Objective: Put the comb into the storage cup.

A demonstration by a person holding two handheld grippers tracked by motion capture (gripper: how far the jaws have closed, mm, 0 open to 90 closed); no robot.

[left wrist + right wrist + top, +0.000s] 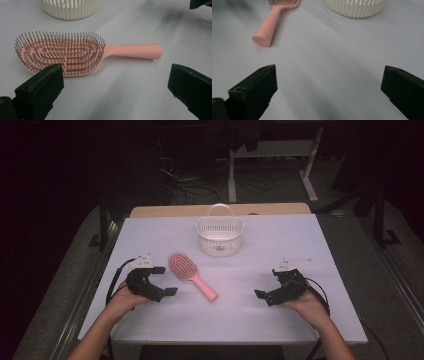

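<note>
Approach step, nothing picked up yet: both grippers, left (162, 281) & right (267, 285), rest w/ jaws wide open, empty. Brush (191, 274) lies flat between them, near basket (219, 236). Next: left closes on brush

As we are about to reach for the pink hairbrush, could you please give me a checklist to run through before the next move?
1. Left gripper open wide enough for the brush: ok, jaws spread apart.
2. Right gripper open and holding nothing: ok.
3. Pink hairbrush free to grasp: ok, it lies flat on the table, bristles up, touching neither gripper.
4. Brush handle unobstructed: ok, nothing lies on or against it.
5. White basket upright with its handle raised: ok; it stands apart from the brush.
6. Basket empty: cannot tell for certain, though nothing is seen inside from the high view.
</note>
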